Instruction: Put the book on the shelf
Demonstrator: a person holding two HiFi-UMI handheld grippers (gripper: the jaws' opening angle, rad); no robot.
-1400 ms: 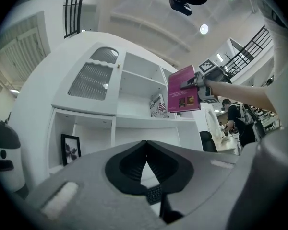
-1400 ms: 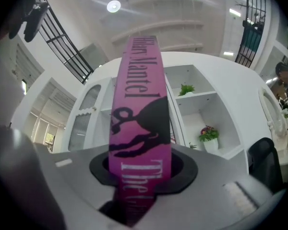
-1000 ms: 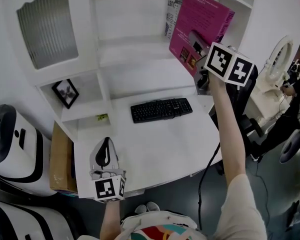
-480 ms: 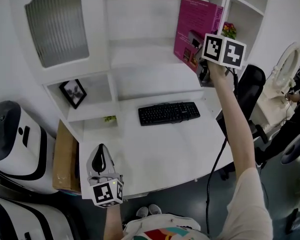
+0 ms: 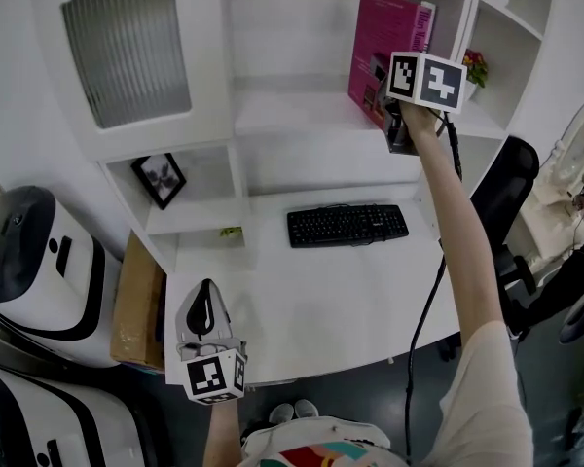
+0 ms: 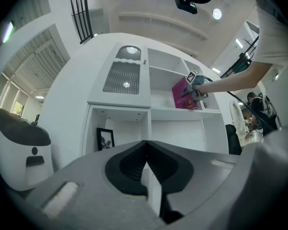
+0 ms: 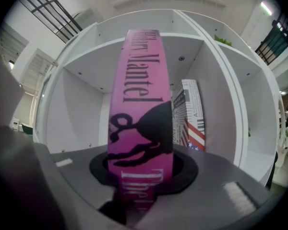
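1. The right gripper (image 5: pixel 389 117) is raised to the white shelf unit (image 5: pixel 302 115) behind the desk, and its jaws pinch the lower spine of a pink book (image 5: pixel 384 37).
2. In the right gripper view the book (image 7: pixel 137 104) stands upright inside an upper compartment, spine facing out. A second book with newsprint and stripes (image 7: pixel 189 111) stands just beside it, towards the compartment's right wall.
3. The left gripper (image 5: pixel 204 309) hangs low over the near left corner of the desk (image 5: pixel 311 300). Its jaws are pressed together with nothing between them.
4. The desk is white and mostly bare. A black keyboard (image 5: pixel 347 226) lies near its back edge, towards the right.
5. A framed picture (image 5: pixel 159 179) leans in a small cubby at the left of the shelf unit, and a cabinet door with a ribbed panel (image 5: pixel 127 52) is above it.
6. A small potted plant with flowers (image 5: pixel 477 66) sits in a side compartment at the right.
7. A cardboard box (image 5: pixel 136 300) stands against the desk's left edge, next to a white and black machine (image 5: pixel 29 261).
8. A black chair (image 5: pixel 511 178) stands at the desk's right side on a dark grey floor (image 5: pixel 370 407).
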